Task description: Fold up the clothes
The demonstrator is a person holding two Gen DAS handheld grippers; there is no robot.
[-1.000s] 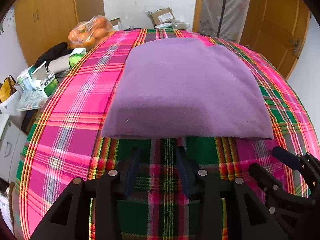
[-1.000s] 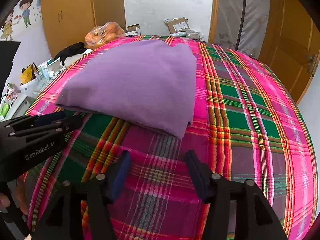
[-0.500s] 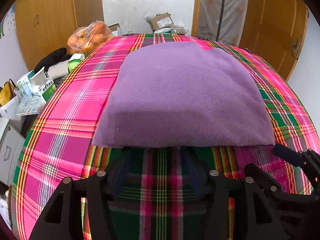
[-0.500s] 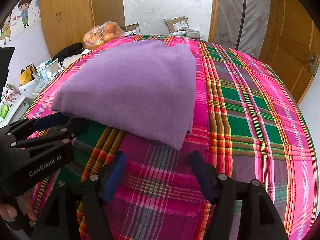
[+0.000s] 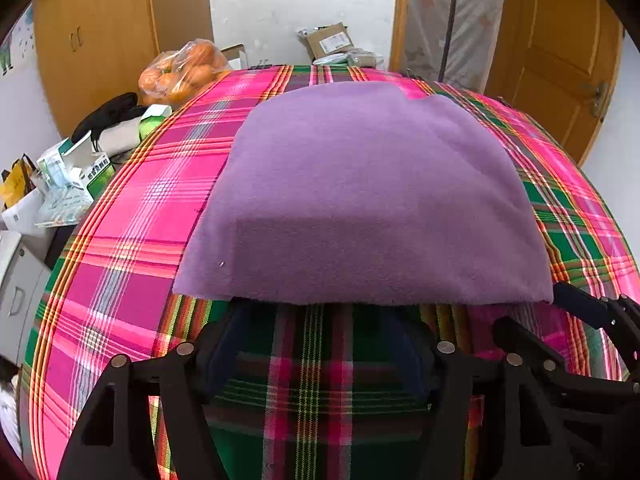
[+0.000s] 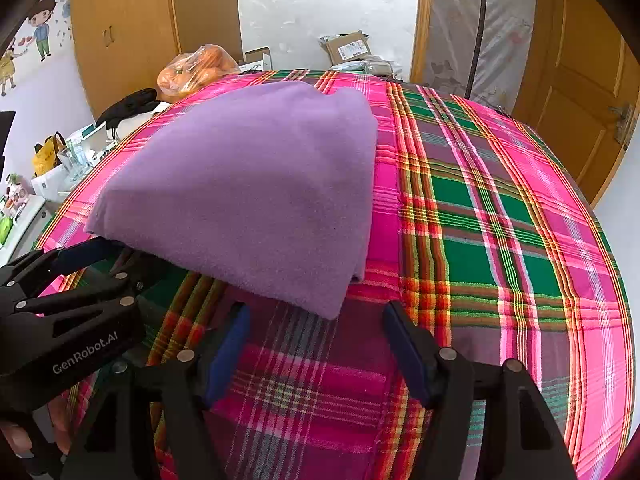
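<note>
- The purple fleece garment (image 5: 368, 200) lies folded into a flat rectangle on the plaid-covered desk (image 5: 132, 216), lying toward its left half with bare plaid to the right in the right wrist view.
- Over the last second both grippers have slid forward toward the garment's near hem; a strip of plaid that lay between the fingers and the cloth is now gone on the left.
- The left gripper (image 5: 316, 316) has its jaws spread wide, and the fingertips now sit under or right at the near edge; the overhanging fleece hides them, so I cannot say whether they touch it.
- The right gripper (image 6: 316, 320) is likewise spread wide and holds nothing, framing the garment's near right corner, with that corner just short of the gap between its fingers.
- My reading: this is the approach for another fold, both grippers lining up on the near hem to pinch it and carry it away toward the far edge.
- A bag of oranges (image 5: 182, 72) and cartons sit off the desk's left side, well clear of the work.
</note>
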